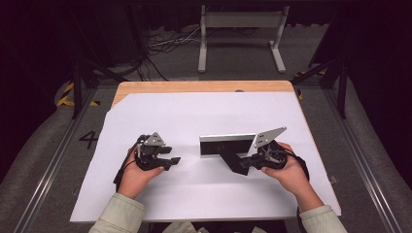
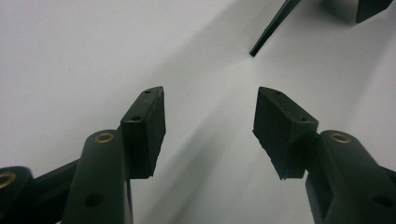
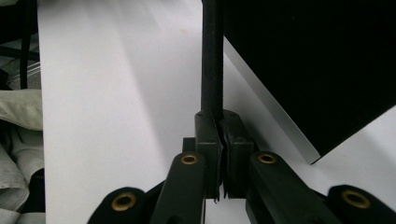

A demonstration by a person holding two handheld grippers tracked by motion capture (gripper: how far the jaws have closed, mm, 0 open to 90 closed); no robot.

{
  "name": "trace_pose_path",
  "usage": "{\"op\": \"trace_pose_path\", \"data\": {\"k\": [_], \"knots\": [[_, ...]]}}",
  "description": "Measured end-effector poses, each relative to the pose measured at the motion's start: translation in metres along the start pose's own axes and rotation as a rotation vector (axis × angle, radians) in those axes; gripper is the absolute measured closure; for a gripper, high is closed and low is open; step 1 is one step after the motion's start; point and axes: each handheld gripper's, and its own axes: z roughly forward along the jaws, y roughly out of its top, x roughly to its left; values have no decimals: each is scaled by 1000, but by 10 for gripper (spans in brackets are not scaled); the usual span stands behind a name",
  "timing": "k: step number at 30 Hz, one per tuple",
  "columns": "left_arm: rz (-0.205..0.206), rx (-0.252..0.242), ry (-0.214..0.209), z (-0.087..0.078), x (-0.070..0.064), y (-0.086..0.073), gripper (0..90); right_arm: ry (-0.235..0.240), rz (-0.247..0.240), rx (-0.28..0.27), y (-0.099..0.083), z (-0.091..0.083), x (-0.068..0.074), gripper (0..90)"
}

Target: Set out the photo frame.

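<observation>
The table (image 1: 201, 86) carries a wide white sheet (image 1: 204, 194) that covers nearly all of its top, leaving a strip of bare wood along the far edge and at the far left corner. On the sheet, a little right of the middle and nearer the person's edge than the far one, stands a flat black panel with a pale frame (image 1: 227, 145) — it is upright on its long edge, its broad face turned toward the person. A black stand piece (image 1: 232, 160) runs from its lower edge toward the near right.

The right gripper (image 1: 245, 163), in the person's right hand (image 1: 291, 172), is clamped on that stand piece; in the right gripper view the jaws are pressed together on a thin black edge that rises straight up between them, with the dark panel face just to one side.

The left gripper (image 1: 174, 160), in the left hand (image 1: 136, 174), rests low over the sheet left of the middle, well apart from the panel. Its jaws are spread wide with bare white sheet between them — gripping nothing.
</observation>
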Motion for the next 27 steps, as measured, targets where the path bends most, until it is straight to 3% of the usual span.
{"op": "trace_pose_path", "data": {"k": [11, 27], "knots": [[-4, -5, -6, 0, -2, 2, 457, -25, -2, 8, 0, 0, 4, 864], [29, -22, -21, 5, -7, 9, 472, -52, 2, 32, -5, -6, 11, 815]]}}
